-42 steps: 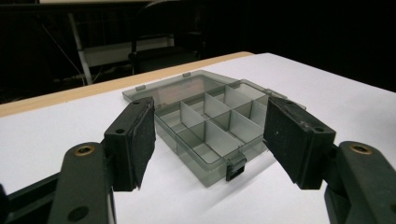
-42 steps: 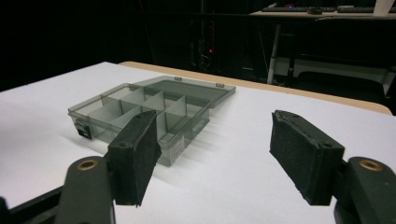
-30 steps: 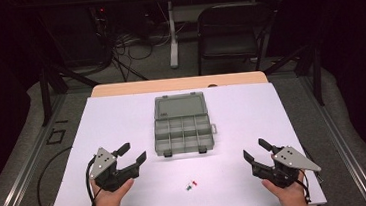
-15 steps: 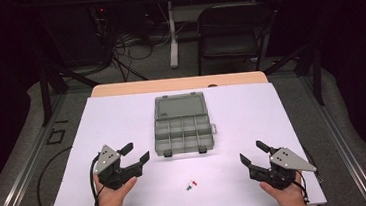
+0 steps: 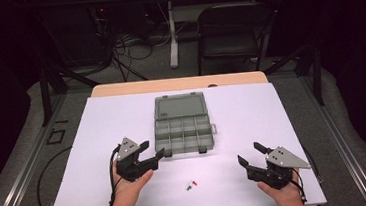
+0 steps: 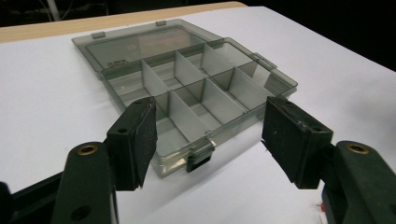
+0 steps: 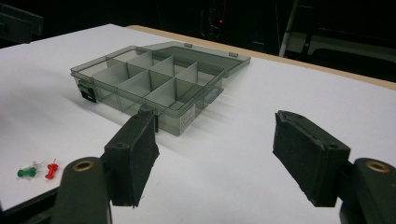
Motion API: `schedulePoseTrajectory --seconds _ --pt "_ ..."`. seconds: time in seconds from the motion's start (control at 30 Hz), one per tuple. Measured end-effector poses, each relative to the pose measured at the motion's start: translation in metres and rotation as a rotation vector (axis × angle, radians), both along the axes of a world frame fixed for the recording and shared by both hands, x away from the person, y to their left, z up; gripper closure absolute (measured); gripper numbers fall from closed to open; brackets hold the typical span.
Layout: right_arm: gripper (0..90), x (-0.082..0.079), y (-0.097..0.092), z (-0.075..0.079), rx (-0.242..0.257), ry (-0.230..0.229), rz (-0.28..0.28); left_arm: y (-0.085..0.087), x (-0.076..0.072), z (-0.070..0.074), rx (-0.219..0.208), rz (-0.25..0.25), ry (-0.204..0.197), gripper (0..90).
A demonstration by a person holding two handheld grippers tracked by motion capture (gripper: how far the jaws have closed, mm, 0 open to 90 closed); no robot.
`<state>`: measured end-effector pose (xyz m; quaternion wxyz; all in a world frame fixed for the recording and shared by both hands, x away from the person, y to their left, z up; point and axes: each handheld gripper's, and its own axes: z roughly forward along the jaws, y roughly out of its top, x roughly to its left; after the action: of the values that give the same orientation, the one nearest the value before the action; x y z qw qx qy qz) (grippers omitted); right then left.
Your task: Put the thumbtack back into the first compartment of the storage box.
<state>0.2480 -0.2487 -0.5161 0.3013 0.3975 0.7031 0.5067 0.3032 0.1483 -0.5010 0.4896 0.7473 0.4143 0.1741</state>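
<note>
While held just above the white table sheet (image 5: 282,109), left gripper (image 5: 151,153) with jaws spread wide and holding nothing, close to the front of the see-through grey plastic box with small compartments (image 5: 182,129). Right gripper (image 5: 250,154) wide apart too, also holding nothing. Tiny red, green and white push pins (image 5: 191,185) lying between both grippers, near the front edge.

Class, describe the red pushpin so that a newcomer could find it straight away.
Start at the open grey plastic compartment box on the white table. Nearer the person lie three tiny pushpins; the red pushpin sits rightmost, beside the green pushpin and the white pushpin.
</note>
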Motion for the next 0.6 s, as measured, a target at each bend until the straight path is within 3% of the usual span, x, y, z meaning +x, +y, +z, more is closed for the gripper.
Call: schedulePoseTrajectory --seconds 0.1,0.17,0.23,0.37,0.47,0.5,0.53,0.57,0.6 --pt "29.7 0.001 0.000 0.000 -0.001 0.003 0.001 -0.005 -0.001 -0.001 0.007 -0.008 0.016 39.8" --pt "29.6 0.001 -0.001 0.000 -0.001 0.007 -0.001 -0.009 -0.002 -0.004 0.010 -0.030 0.027 42.3" --pt "29.6 0.001 -0.001 -0.001 0.000 0.012 -0.002 -0.014 -0.005 -0.007 0.042 -0.058 0.031 44.2" --pt "29.5 0.001 -0.002 -0.001 0.001 0.010 -0.001 -0.018 -0.008 -0.011 0.048 -0.087 0.050 45.9" --pt "29.5 0.001 -0.002 -0.001 -0.004 0.013 0.003 -0.026 -0.014 -0.018 0.101 -0.133 0.064 47.3" --pt "29.5 0.001 -0.002 -0.001 -0.004 0.013 0.003 -0.026 -0.014 -0.018 0.101 -0.133 0.064 47.4" --pt "29.5 0.001 -0.001 -0.002 -0.005 0.019 0.008 -0.032 -0.017 -0.021 0.124 -0.167 0.083 49.8" --pt "29.5 0.001 -0.001 -0.002 -0.005 0.019 0.008 -0.032 -0.017 -0.021 0.124 -0.167 0.083 51.9" --pt "29.5 0.001 -0.001 -0.002 -0.012 0.024 0.009 -0.038 -0.020 -0.024 0.117 -0.198 0.099 54.1"
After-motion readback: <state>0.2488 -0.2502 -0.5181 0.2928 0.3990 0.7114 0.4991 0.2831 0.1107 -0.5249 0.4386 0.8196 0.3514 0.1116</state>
